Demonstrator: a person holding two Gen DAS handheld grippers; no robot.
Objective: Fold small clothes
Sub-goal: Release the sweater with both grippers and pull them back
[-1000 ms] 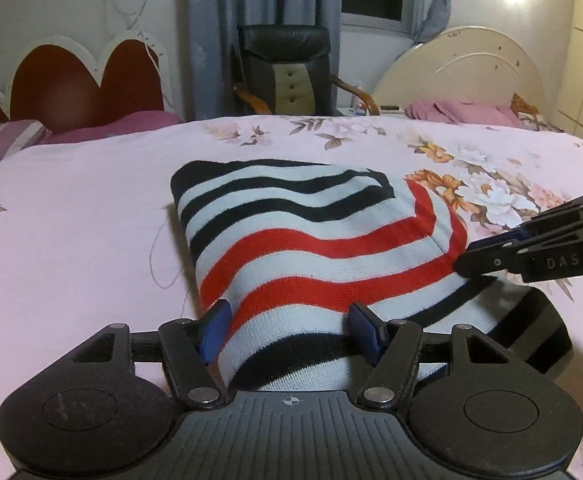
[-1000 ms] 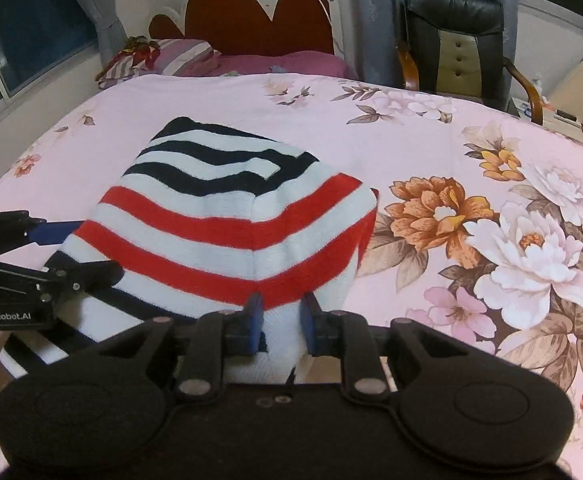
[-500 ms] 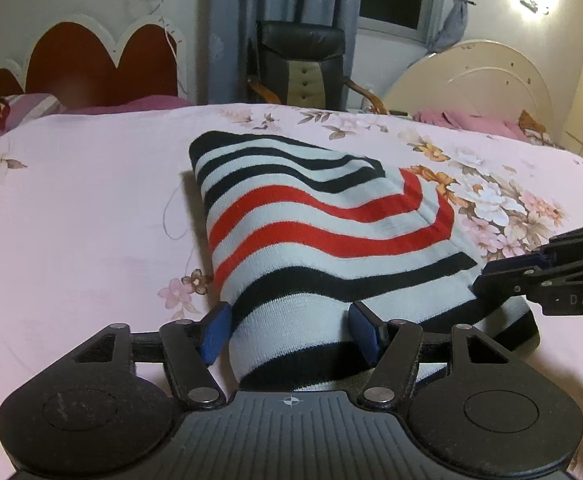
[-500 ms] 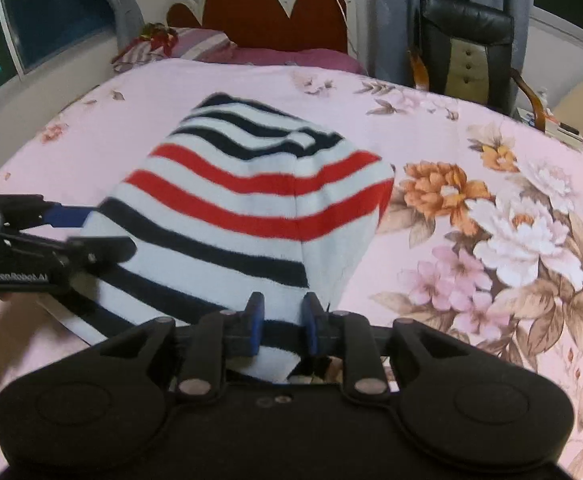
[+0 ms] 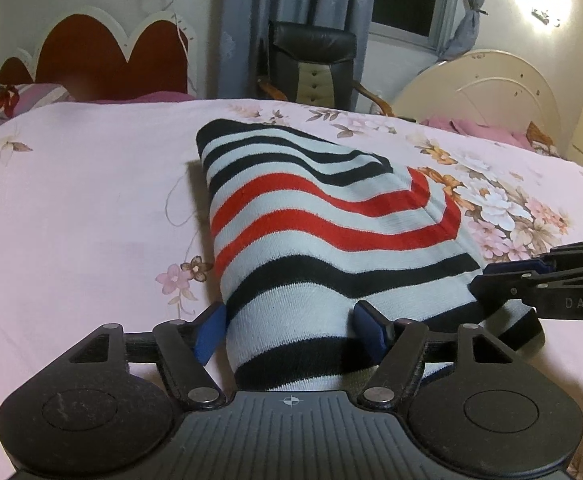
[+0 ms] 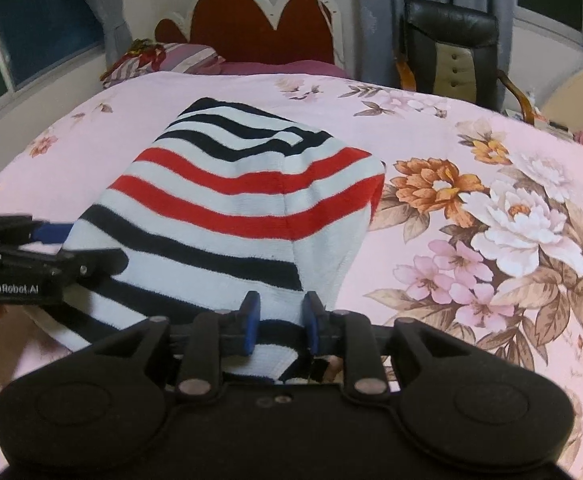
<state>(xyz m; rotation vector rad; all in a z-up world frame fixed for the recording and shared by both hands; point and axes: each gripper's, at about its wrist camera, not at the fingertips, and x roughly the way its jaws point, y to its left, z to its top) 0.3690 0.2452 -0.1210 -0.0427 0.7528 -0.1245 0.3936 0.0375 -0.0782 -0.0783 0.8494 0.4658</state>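
A knitted garment with white, black and red stripes point(image 5: 323, 240) lies on the pink floral bedspread, its near end lifted. It also shows in the right wrist view point(image 6: 227, 200). My left gripper point(image 5: 291, 332) holds the near left edge between its blue pads. My right gripper point(image 6: 279, 320) is shut on the near right edge. Each gripper shows in the other's view, the right one point(image 5: 491, 280) and the left one point(image 6: 71, 248), at the garment's sides.
The bedspread point(image 5: 71, 220) spreads wide around the garment. A red heart-shaped headboard point(image 5: 107, 60) and pillows stand at the far end. A black chair point(image 5: 311, 68) and a second cream headboard point(image 5: 487, 88) stand behind the bed.
Both grippers have pulled the garment's near edge back and up, so more black and white stripes show in front. The grip of both has stayed the same.
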